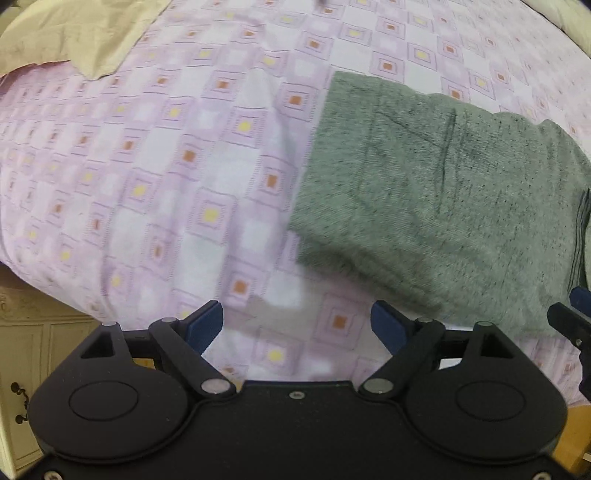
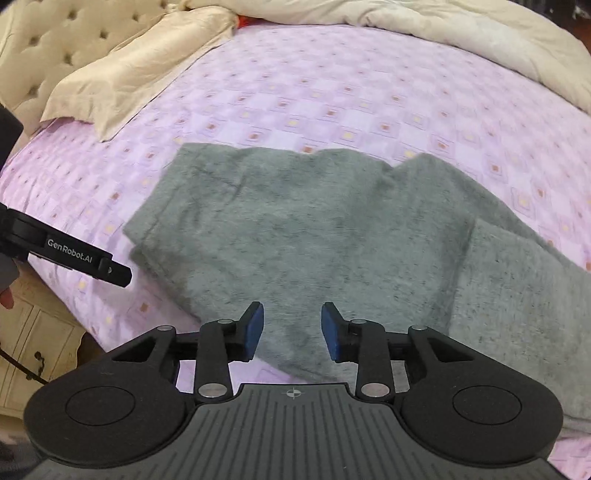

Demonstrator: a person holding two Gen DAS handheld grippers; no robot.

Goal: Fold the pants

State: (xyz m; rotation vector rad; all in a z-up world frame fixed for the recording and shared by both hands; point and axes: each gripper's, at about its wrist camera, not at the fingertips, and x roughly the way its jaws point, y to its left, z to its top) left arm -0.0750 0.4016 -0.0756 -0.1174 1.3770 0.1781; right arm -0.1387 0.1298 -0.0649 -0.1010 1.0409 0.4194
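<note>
Grey pants (image 2: 314, 236) lie folded on the bed (image 2: 332, 96), so I hover both tongs, left (image 1: 297, 325) wide, right (image 2: 292, 330) part-open, gripping nothing.

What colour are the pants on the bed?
The pants are speckled grey-green, seen best in the right wrist view.

My left claw (image 1: 297, 325) hangs over the bedsheet (image 1: 147, 166), with the pants (image 1: 424, 192) lying on the sheet to its right. My right claw (image 2: 292, 330) hangs over the near edge of the pants. A pillow (image 2: 125, 77) lies on the bed behind and left; a quilt (image 2: 461, 33) behind.
</note>
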